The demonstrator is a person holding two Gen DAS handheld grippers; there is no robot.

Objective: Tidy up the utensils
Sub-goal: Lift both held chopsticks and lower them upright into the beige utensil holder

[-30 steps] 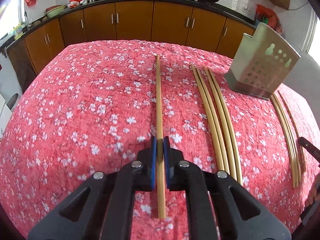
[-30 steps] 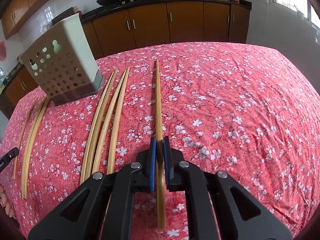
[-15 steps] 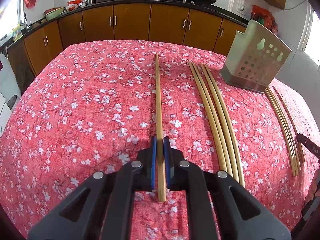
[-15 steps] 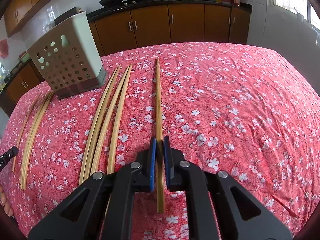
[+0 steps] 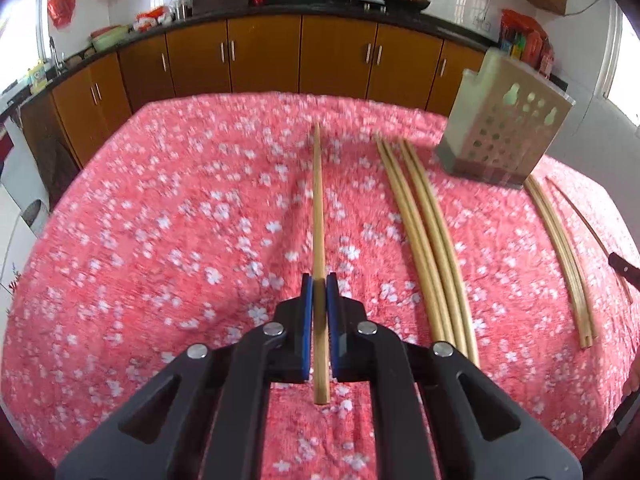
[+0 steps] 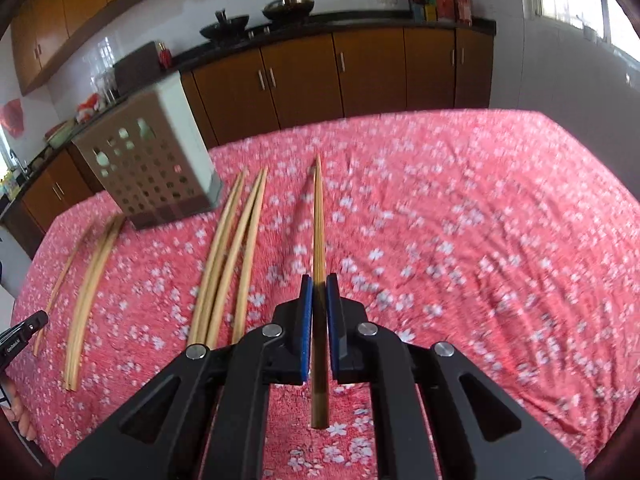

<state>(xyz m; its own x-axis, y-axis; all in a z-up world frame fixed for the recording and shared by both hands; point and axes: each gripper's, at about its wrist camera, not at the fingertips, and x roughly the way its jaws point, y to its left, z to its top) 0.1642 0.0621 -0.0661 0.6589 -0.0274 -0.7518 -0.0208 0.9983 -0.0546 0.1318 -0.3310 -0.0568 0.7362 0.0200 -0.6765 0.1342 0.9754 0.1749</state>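
The left gripper (image 5: 319, 284) is clamped on a chopstick (image 5: 317, 208), its blue pads (image 5: 306, 320) pressed against the stick on both sides. The stick runs straight out toward 12 o'clock over the red flowered cloth (image 5: 160, 240), with its butt end poking back toward 6 o'clock behind the pads. At about 1 o'clock from this gripper a bundle of chopsticks (image 5: 428, 240) lies on the cloth, and beyond it at 2 o'clock stands the holder (image 5: 504, 136), a box with holes in its face. Another pair of chopsticks (image 5: 560, 256) lies at 3 o'clock, past the holder.

The right gripper (image 6: 319, 284) is likewise clenched on a chopstick of its own (image 6: 318, 220), pointing to 12 o'clock with the thick end trailing to 6 o'clock. From here the loose chopsticks (image 6: 228, 256) lie at 11 o'clock, just beside the gripped one, the box (image 6: 148, 168) stands at 10 o'clock, and a thin bunch of sticks (image 6: 92, 280) lies at 9 o'clock, near the cloth's edge. Brown cabinets (image 6: 304, 76) line the far wall.
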